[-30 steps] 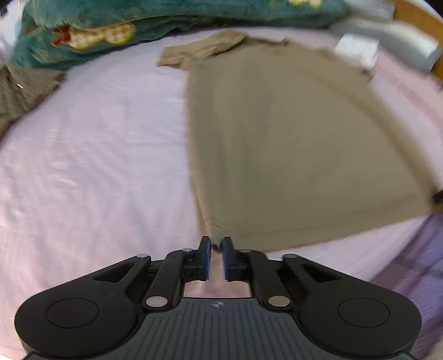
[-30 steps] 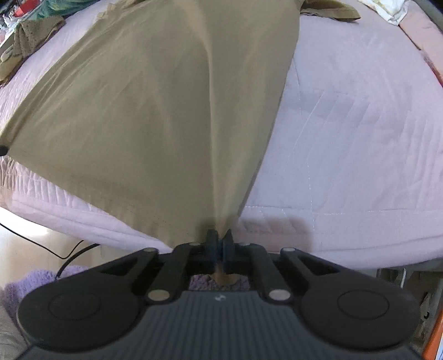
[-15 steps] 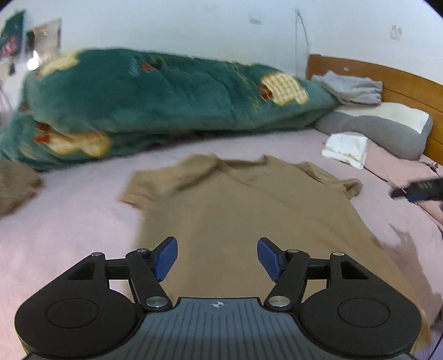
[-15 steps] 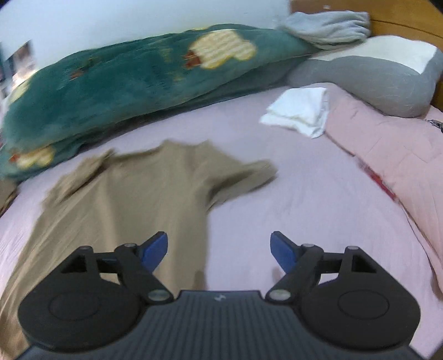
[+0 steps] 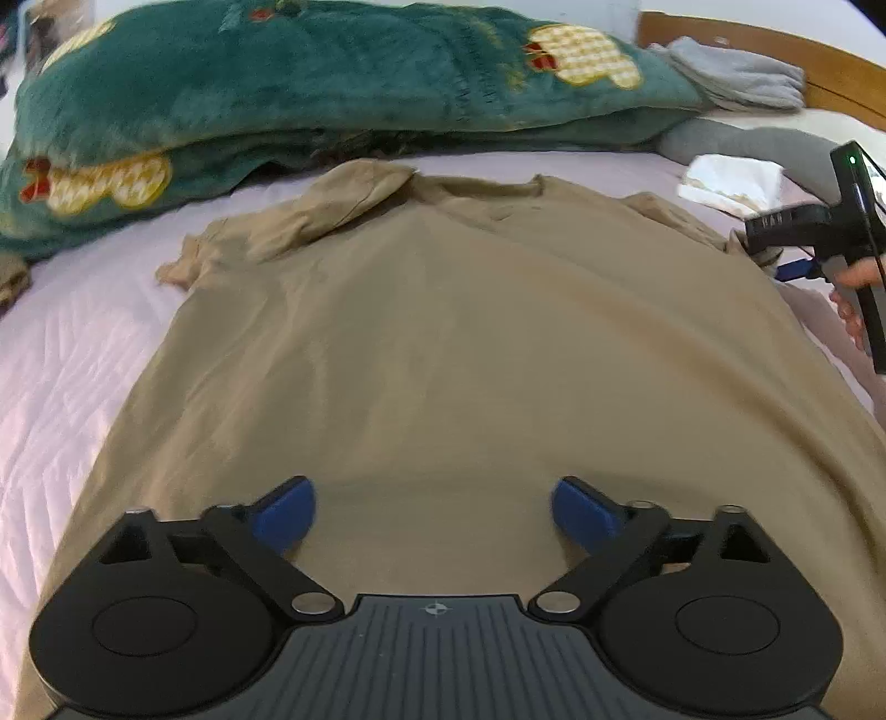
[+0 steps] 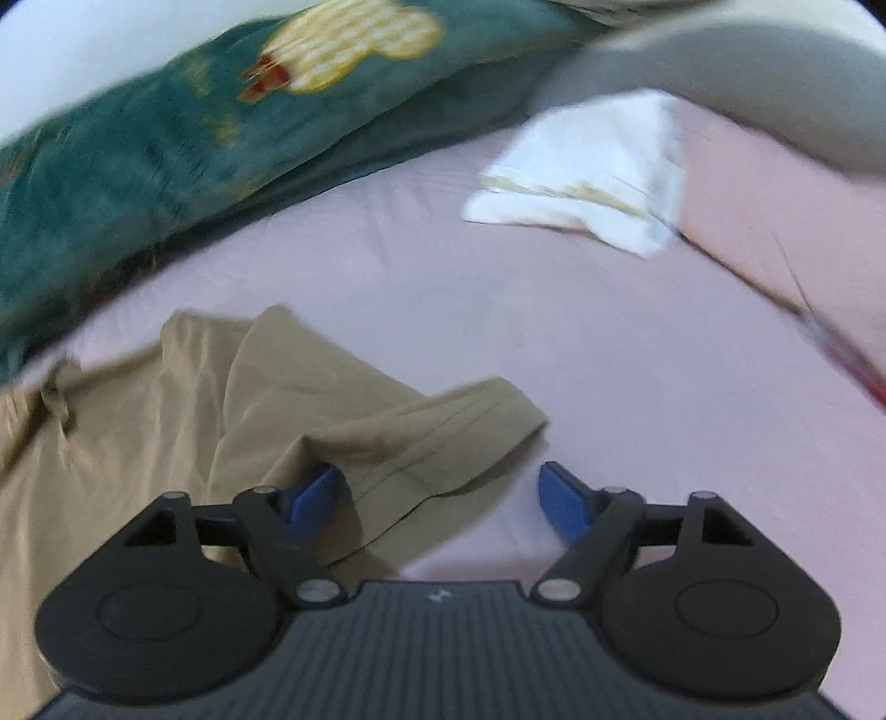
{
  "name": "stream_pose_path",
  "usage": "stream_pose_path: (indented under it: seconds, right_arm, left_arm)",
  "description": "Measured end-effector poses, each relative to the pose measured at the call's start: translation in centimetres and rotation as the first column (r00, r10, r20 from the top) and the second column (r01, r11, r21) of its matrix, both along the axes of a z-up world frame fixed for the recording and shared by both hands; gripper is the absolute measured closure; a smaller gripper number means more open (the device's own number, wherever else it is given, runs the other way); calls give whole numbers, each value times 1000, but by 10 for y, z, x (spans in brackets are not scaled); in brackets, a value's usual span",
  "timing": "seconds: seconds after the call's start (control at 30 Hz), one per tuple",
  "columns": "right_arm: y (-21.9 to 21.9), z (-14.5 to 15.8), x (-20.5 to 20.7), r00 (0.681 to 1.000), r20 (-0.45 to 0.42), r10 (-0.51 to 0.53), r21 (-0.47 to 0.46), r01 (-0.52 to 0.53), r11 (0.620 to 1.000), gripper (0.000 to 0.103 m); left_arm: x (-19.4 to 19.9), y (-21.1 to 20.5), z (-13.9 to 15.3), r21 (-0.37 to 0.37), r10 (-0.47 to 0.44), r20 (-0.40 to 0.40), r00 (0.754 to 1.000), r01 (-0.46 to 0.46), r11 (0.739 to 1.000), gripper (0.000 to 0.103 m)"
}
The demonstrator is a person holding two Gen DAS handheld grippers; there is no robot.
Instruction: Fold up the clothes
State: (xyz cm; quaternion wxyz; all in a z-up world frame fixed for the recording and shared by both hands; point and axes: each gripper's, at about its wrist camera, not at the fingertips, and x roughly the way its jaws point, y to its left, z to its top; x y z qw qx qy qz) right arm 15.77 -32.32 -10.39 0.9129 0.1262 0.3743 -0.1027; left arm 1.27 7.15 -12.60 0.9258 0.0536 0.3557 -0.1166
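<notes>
A tan short-sleeved shirt [image 5: 454, 354] lies spread flat on the pink bed sheet [image 5: 66, 354], collar toward the far side. My left gripper [image 5: 433, 509] hovers open over the shirt's lower body, nothing between its blue pads. My right gripper [image 6: 440, 501] is open too, low over the shirt's right sleeve [image 6: 398, 432]; the sleeve's hem lies between its pads, untouched as far as I can see. In the left wrist view the right gripper's body [image 5: 830, 221] shows at the far right edge, with a hand [image 5: 855, 293] on it.
A teal plush blanket [image 5: 310, 83] with yellow bear patches runs along the far side of the bed. A folded white cloth [image 6: 592, 183] lies right of the shirt, beside a pink quilt [image 6: 775, 221] and grey pillow [image 5: 742, 141]. Wooden headboard [image 5: 775, 50] at far right.
A second ago both grippers were shut on the shirt's hem corners. They let go and opened wide. The shirt now lies flat, and the right gripper has moved up to the sleeve.
</notes>
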Motion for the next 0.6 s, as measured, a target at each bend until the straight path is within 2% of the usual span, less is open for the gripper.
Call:
stream_pose_path:
  seconds: [0.03, 0.07, 0.13, 0.3, 0.43, 0.5, 0.6]
  right_arm:
    - [5, 1, 3, 999, -7, 41, -25, -41, 999, 72]
    - [11, 3, 5, 997, -18, 71, -47, -71, 996, 87]
    - [19, 9, 8, 993, -37, 113, -93, -116, 989, 97]
    - [22, 38, 8, 989, -34, 140, -289, -144, 946, 98]
    - [10, 32, 13, 982, -163, 99, -365, -153, 919, 97]
    - [4, 27, 16, 970, -230, 72, -397, -162, 903, 93]
    - [-6, 21, 20, 945, -327, 27, -444, -179, 878, 77]
  left_arm:
    - [2, 0, 1, -7, 8, -1, 1000, -8, 1000, 0]
    - [2, -3, 1, -3, 10, 9, 1000, -10, 1000, 0]
    - [-1, -6, -2, 4, 11, 36, 999, -11, 1000, 0]
    - [-9, -5, -4, -8, 1, 76, 997, 0, 1000, 0]
    - [-8, -4, -6, -8, -2, 82, 997, 2, 1000, 0]
    - [-8, -3, -6, -8, -5, 83, 997, 6, 1000, 0]
    - [-7, -1, -6, -11, -16, 77, 997, 17, 1000, 0]
